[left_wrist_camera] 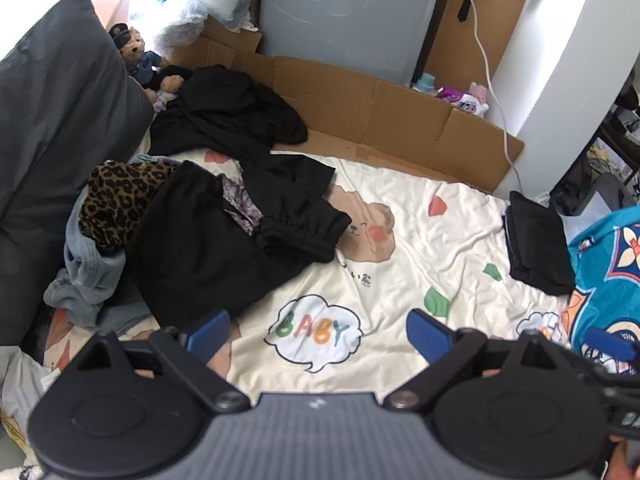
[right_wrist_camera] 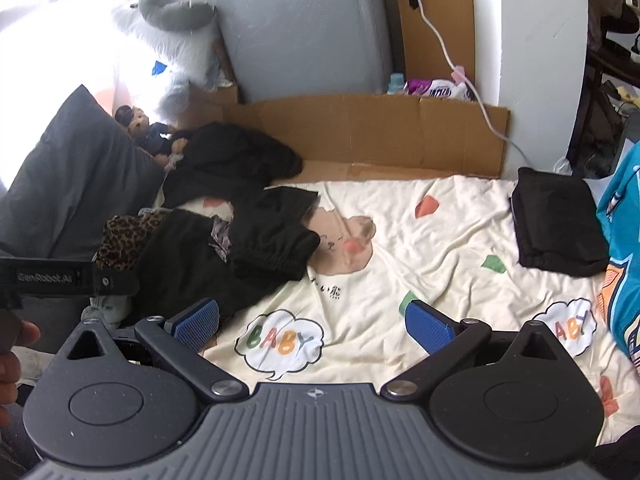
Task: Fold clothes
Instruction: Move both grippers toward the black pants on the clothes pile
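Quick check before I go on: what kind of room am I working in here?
Most likely a bedroom, working on a bed. A printed bedsheet covers the surface, a dark pillow and a teddy bear sit at its far left, and a heap of unfolded clothes lies on it.

The leopard-print garment (left_wrist_camera: 116,204) lies partly under the black garment (left_wrist_camera: 208,248), so its shape cannot be told. A patterned purple cloth (left_wrist_camera: 240,204) shows only through a gap in that black garment. The teal printed fabric (left_wrist_camera: 608,280) is cut off by the right edge. Labels on the bottles (right_wrist_camera: 436,89) behind the cardboard (right_wrist_camera: 360,136) are too small to read.
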`<state>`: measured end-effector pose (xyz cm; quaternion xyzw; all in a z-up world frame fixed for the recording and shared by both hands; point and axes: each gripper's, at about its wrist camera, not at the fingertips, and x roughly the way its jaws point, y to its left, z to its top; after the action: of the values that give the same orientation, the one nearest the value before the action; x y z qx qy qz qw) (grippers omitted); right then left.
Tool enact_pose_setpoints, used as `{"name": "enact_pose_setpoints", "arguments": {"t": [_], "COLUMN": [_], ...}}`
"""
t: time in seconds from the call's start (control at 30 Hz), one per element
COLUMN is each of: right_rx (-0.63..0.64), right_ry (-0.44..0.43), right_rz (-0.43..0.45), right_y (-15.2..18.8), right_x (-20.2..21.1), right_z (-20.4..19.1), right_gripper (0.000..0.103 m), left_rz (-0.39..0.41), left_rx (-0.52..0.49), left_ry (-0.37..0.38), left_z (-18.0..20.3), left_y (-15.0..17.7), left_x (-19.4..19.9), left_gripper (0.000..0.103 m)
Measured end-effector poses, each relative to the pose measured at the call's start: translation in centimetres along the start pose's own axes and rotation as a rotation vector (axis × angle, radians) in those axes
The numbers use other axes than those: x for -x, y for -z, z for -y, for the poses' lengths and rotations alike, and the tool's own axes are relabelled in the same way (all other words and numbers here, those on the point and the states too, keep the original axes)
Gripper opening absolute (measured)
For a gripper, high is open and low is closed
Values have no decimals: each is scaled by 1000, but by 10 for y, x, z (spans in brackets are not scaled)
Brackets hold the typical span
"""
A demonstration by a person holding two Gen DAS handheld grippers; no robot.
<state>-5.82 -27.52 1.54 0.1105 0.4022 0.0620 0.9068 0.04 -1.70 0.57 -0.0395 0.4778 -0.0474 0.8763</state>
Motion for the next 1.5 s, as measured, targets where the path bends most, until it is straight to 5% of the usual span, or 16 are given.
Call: {"name": "enact_pose_setpoints", "arguments": {"t": [0.67, 1.0, 1.5], "right_rx": [-29, -38, -29], "right_ry": [-2, 23, 8], "right_rz": [-7, -19, 0], "right_y": [-2, 2, -2], "right_x": [14, 13, 26], "right_z": [26, 42, 53], "right_gripper": [102, 102, 102], "left_rz": [16, -26, 81], "left_rx": [0, 26, -33], "left_ry": [-35, 57, -20], "left_z": [-11, -26, -53], "left_y": [-5, -29, -65], "left_x": [-5, -10, -16], "left_gripper": [95, 96, 95]}}
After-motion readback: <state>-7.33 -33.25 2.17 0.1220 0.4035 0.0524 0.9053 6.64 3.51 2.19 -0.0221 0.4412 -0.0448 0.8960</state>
